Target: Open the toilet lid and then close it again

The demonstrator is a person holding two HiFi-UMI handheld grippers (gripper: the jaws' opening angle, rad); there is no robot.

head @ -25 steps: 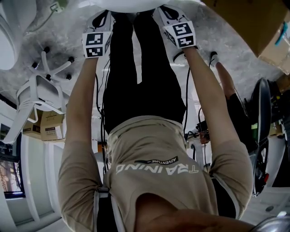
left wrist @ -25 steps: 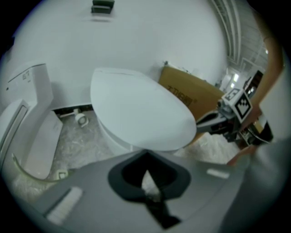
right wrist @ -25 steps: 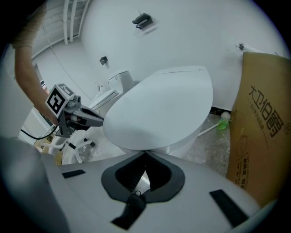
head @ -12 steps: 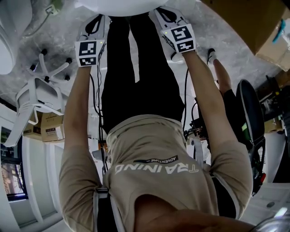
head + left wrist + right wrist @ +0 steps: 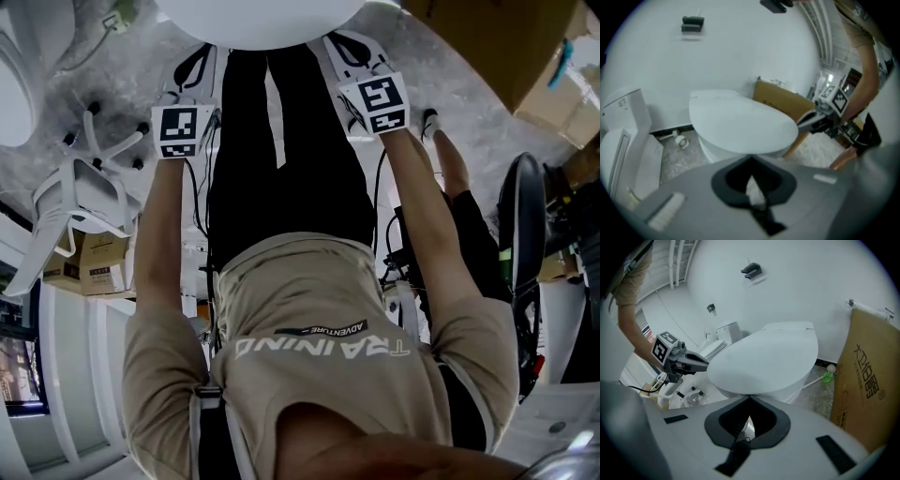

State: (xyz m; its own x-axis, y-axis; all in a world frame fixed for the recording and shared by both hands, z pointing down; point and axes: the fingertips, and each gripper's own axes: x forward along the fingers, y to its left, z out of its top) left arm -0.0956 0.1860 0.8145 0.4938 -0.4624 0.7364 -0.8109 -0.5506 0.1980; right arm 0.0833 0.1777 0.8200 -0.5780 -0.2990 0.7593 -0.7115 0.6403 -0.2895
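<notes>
Ahead of the right gripper, toilet lid lies closed; head view crops it.

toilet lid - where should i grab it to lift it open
Take the toilet lid by its front rim, the rounded end farthest from the wall, coming in from the front and slightly below. The lid lies flat and closed with its hinge end at the back, and the front edge overhangs the bowl, so a jaw could likely slip under there.
</notes>
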